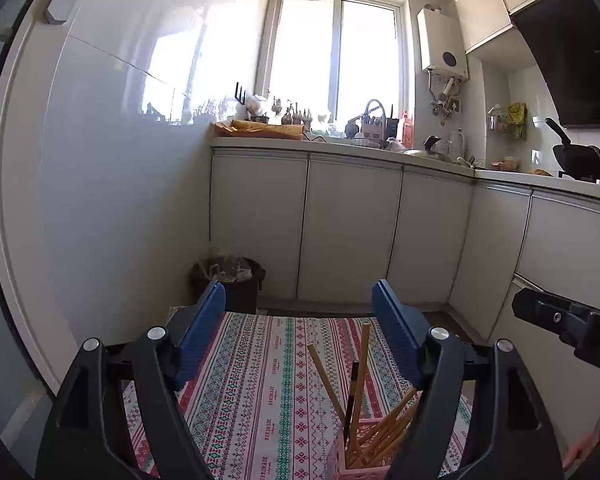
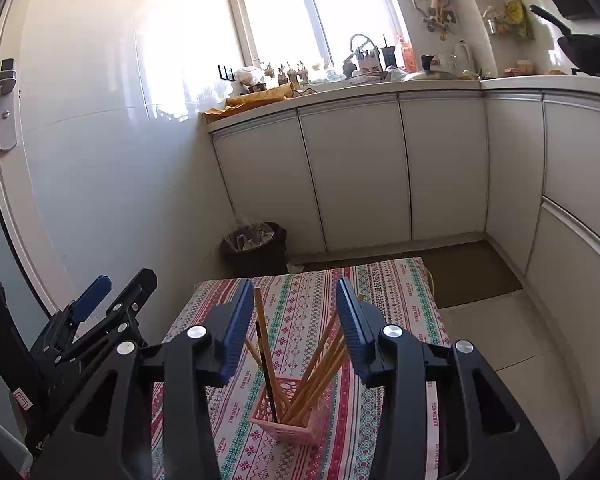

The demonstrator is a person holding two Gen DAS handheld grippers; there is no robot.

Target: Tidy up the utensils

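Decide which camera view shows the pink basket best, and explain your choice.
The right wrist view: the pink basket shows whole, standing on the patterned cloth with the chopsticks fanning out of it. In the left wrist view the basket is cut off by the picture's bottom edge and partly hidden behind a tool finger.

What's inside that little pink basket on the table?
The pink basket holds a bundle of wooden chopsticks leaning outward, plus one dark chopstick. Their lower ends and the basket's bottom are hidden by its walls.
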